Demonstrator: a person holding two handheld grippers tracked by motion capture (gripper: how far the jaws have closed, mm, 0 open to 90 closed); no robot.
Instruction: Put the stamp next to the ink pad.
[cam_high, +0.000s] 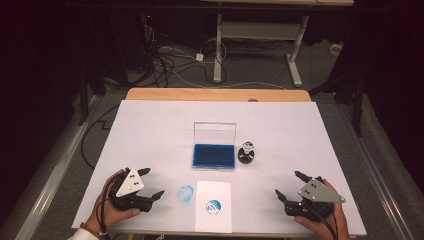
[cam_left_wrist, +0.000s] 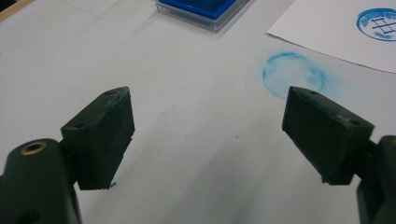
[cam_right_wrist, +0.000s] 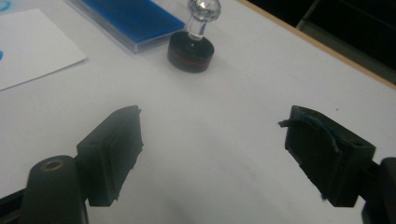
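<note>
The round stamp (cam_high: 246, 151) with its clear knob handle is standing upright on the white table cover (cam_high: 150, 125), just right of the open blue ink pad (cam_high: 214, 155), not touching it; probably parked there so the inked face is resting down and the knob is staying free to grab. The ink pad's clear lid is standing up at the far side, leaving the blue surface exposed for re-inking. Nearer the person, a paper sheet (cam_high: 213, 192) is carrying one blue round print (cam_high: 213, 206), and a smeared blue ring (cam_high: 185, 194) is sitting on the cover just left of it. The left gripper (cam_high: 149, 184) and right gripper (cam_high: 288, 184) are both resting low at the near edge, jaws spread wide, holding nothing.
</note>
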